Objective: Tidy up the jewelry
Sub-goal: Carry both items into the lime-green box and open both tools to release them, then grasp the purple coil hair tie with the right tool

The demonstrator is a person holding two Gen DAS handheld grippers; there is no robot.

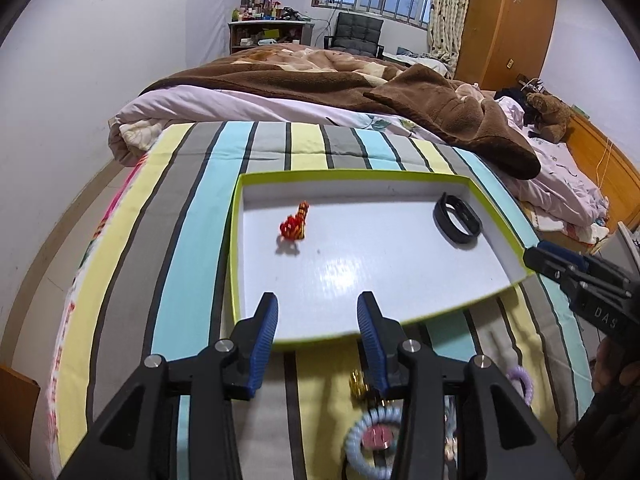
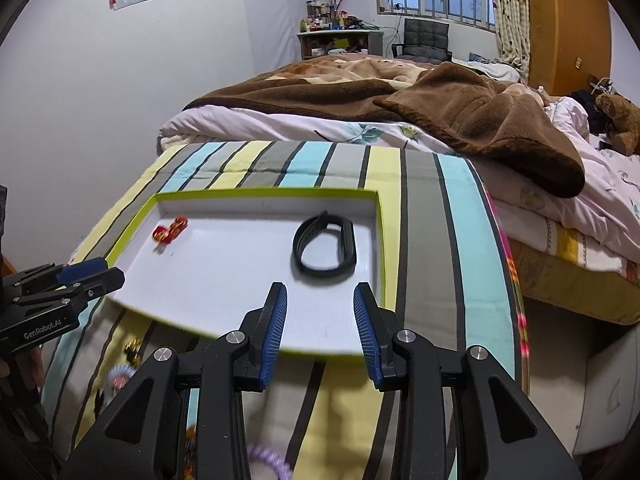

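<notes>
A shallow white tray with a lime-green rim [image 1: 236,216] [image 2: 382,240] lies on the striped bedspread. In it are a red and gold beaded piece [image 1: 295,225] [image 2: 170,231] and a black wristband [image 1: 457,220] [image 2: 324,246]. My left gripper [image 1: 318,332] is open and empty above the tray's near edge. My right gripper [image 2: 320,320] is open and empty above the tray's near right part, just short of the wristband. Loose pieces lie in front of the tray: a gold item [image 1: 358,384] [image 2: 132,350], a pale blue coil hair tie [image 1: 372,440] [image 2: 120,376] and a purple coil tie [image 1: 522,382] [image 2: 270,464].
The striped bedspread [image 1: 188,240] [image 2: 432,220] covers the bed's foot. Behind it lie a brown blanket [image 1: 440,108] and a pale quilt. A teddy bear [image 1: 550,114] sits at the far right. The bed drops off at the right [image 2: 560,340].
</notes>
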